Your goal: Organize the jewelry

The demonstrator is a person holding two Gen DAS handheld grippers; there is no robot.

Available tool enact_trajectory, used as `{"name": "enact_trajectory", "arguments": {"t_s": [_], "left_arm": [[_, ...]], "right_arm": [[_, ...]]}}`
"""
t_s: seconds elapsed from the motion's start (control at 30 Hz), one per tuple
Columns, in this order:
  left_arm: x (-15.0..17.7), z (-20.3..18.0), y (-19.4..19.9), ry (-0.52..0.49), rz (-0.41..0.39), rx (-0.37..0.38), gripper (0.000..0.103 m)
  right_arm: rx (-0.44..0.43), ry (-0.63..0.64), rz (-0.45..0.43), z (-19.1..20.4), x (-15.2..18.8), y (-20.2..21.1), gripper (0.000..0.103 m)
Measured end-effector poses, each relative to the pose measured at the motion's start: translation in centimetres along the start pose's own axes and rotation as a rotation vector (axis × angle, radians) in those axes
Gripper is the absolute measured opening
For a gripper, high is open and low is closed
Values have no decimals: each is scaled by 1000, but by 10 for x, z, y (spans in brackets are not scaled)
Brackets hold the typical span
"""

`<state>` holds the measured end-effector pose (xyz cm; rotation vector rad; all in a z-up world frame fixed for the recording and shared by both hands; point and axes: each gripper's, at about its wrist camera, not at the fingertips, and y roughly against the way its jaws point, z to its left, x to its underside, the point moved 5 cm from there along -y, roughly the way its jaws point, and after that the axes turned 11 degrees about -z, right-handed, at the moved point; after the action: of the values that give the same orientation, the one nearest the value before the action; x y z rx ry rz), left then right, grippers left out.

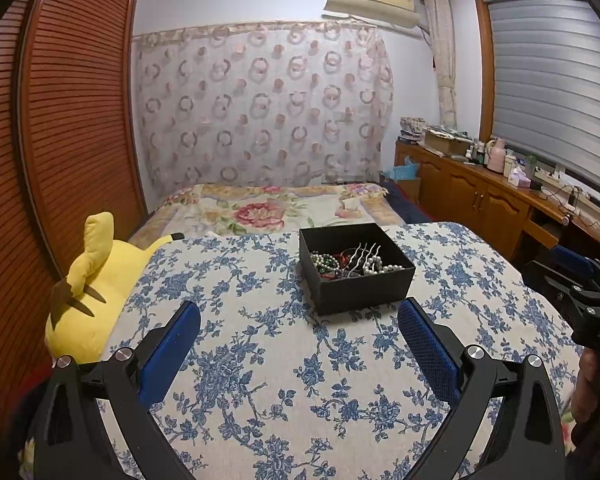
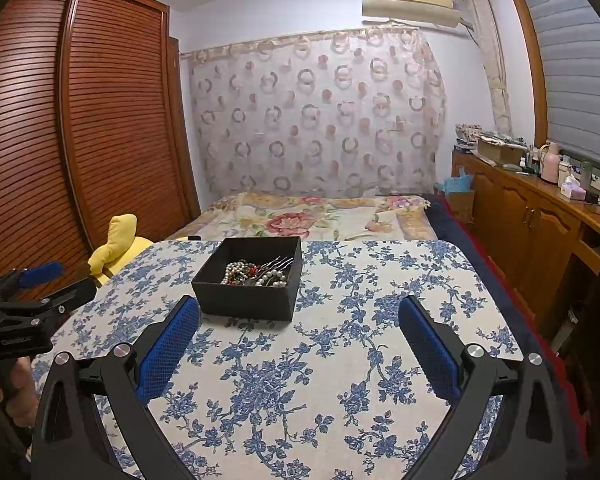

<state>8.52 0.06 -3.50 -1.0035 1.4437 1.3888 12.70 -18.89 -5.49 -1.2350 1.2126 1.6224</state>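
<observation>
Jewelry (image 1: pixel 350 260) is seen piled inside a black box (image 1: pixel 364 290) in the left wrist view — pearl strands, green and red beads and a wavy silver hairpin, all tangled in one heap. The box is set on a table under a blue-flowered cloth (image 1: pixel 260 380), toward the far edge. The left gripper (image 1: pixel 299 316) is held low over the near edge with its blue pads spread wide and nothing between them, aimed at the box. A yellow plush (image 1: pixel 96 300) is parked off the left edge.

From the right wrist view the same box (image 2: pixel 246 298) is seen left of centre near the far edge, jewelry (image 2: pixel 256 272) all inside, nothing loose on the cloth. The right gripper (image 2: pixel 299 316) is likewise spread wide and empty, kept back — probably so the box stays in sight. Everything being boxed fits a finished tidy-up or a mixed heap waiting to be sorted.
</observation>
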Motion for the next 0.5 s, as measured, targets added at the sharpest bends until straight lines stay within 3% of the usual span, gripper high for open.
{"name": "enact_trajectory", "arguments": {"t_s": [0.5], "left_arm": [[-8,-7,11,-7,-25,6,96]], "right_arm": [[7,-1,-6,-2,0,0,101]]}}
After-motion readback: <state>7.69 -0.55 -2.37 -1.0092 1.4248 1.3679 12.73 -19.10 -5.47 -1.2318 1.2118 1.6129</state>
